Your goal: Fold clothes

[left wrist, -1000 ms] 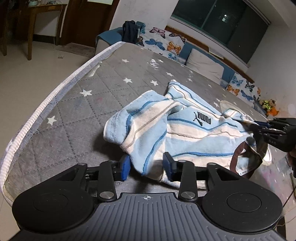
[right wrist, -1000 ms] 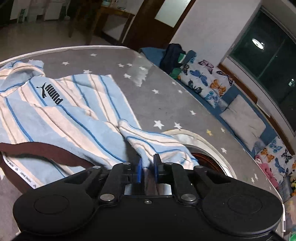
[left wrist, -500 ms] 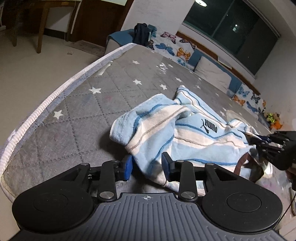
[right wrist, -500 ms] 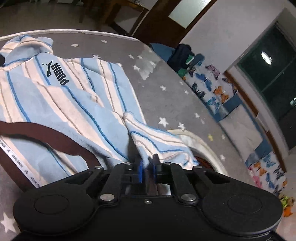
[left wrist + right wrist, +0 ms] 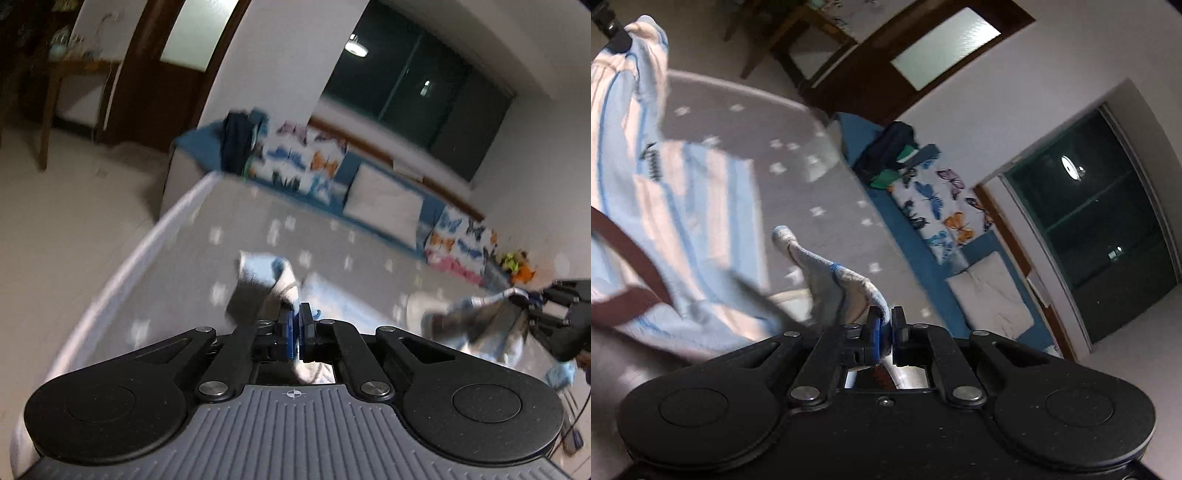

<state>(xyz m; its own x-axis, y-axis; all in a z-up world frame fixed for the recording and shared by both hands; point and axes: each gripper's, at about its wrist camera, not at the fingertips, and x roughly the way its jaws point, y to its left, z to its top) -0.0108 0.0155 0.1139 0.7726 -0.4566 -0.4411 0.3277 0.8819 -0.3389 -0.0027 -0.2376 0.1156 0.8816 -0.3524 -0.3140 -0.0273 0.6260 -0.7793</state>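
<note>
A blue and white striped sweater (image 5: 676, 206) with a brown hem hangs lifted over the grey star-print mattress (image 5: 798, 199). My left gripper (image 5: 295, 323) is shut on one sleeve end (image 5: 273, 277). My right gripper (image 5: 884, 326) is shut on the other sleeve (image 5: 827, 273). In the left wrist view the right gripper (image 5: 535, 299) shows at the far right, holding cloth (image 5: 491, 325). In the right wrist view the left gripper (image 5: 617, 37) shows at the top left, holding up the sweater. Both views are motion-blurred.
The mattress (image 5: 184, 258) has a white piped edge (image 5: 122, 273) at the left, with bare floor (image 5: 74, 206) beyond. Butterfly-print cushions (image 5: 306, 162) and a white pillow (image 5: 384, 210) line the far side under a dark window (image 5: 424, 99). A wooden table (image 5: 62, 85) stands at far left.
My left gripper has shut on the sleeve. Both grippers have risen and lifted the sweater off the mattress, stretched between them. Both cameras tilted upward.
</note>
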